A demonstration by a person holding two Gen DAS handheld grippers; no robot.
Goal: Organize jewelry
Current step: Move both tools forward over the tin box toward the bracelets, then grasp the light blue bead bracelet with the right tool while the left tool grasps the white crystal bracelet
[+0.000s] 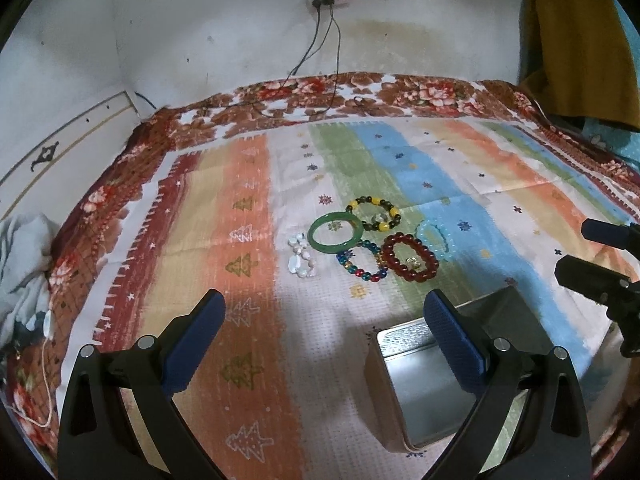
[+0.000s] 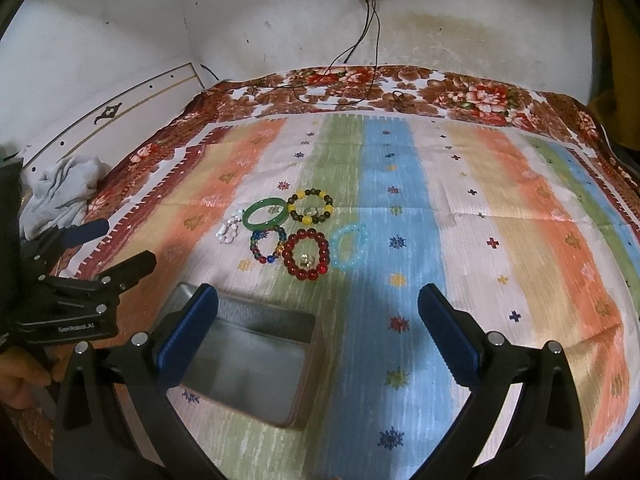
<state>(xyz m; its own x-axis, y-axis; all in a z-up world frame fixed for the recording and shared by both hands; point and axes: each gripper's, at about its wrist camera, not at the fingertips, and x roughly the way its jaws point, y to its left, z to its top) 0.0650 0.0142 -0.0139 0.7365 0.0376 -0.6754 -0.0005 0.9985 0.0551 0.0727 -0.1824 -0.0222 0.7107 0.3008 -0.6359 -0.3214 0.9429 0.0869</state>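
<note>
With both the left gripper (image 1: 324, 334) and right gripper (image 2: 318, 330) released and empty, grasp the dark red round-bead bracelet (image 2: 306, 255) nearest the open rectangular metal tin (image 2: 248, 364) by one side, clear of its neighbours on the striped cloth (image 2: 460, 240).

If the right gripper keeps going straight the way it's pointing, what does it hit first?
Probably the red bead bracelet: it lies nearest the midline ahead of the open right gripper, with only bare striped cloth between. Depth is unclear, so it may meet the cloth just short.
</note>
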